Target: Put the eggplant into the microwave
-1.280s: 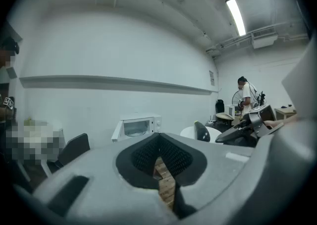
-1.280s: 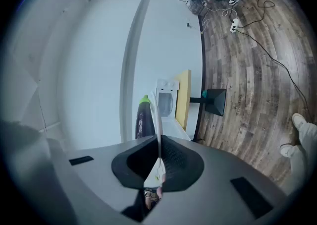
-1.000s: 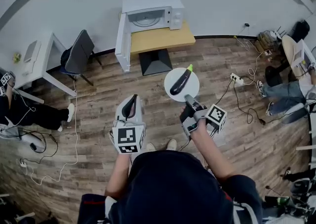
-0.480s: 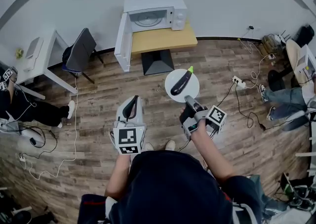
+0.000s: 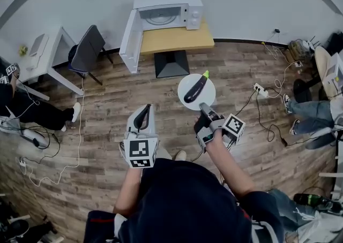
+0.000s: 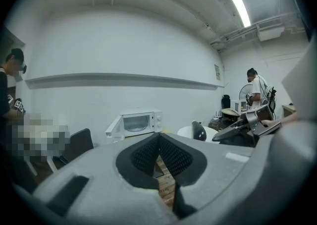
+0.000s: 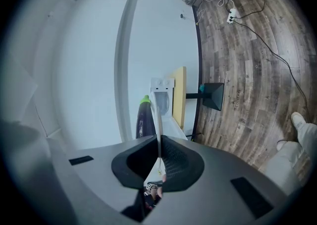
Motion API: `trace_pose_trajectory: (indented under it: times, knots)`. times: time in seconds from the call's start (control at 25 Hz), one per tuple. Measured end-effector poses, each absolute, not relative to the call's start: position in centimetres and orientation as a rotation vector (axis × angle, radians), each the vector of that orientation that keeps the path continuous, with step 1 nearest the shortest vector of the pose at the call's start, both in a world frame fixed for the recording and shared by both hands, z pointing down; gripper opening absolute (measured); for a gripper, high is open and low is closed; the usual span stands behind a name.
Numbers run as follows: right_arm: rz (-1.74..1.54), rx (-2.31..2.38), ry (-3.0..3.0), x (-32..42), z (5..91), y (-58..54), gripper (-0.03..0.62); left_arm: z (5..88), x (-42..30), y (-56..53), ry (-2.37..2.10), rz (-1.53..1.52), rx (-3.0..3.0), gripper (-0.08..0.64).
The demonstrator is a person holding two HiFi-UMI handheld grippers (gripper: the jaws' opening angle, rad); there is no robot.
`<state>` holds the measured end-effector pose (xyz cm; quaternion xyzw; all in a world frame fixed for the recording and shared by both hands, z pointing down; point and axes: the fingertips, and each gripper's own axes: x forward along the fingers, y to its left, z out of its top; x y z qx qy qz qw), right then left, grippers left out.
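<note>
Right claw [image 5: 202, 107] near level, tight on plate [image 5: 208, 97] rim, eggplant [image 5: 195, 89] atop; left claw [image 5: 145, 108] alongside, pressed together, empty.

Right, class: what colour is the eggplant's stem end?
Bright green stem end on the dark eggplant lying on the white plate; clearest in the head view.

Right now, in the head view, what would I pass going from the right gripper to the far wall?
The right gripper → white round plate it grips → black table base → light wooden tabletop → white microwave with its door open.
</note>
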<state>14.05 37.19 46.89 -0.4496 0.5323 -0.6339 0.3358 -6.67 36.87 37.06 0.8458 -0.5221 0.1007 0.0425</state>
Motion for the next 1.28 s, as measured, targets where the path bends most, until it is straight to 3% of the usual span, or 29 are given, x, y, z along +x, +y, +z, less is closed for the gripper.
trace_pose_trajectory:
  times: [0.52, 1.28]
  knots:
    - [-1.675, -1.177, 1.360, 15.5, 48.8, 35.8, 0.021, 38.7, -5.3, 35.2, -1.581, 0.333, 2.574, 0.015]
    - [-1.690, -1.179, 1.340, 13.8, 48.9, 19.9, 0.023, 38.4, -6.5, 18.6, -1.549, 0.333, 2.588, 0.015]
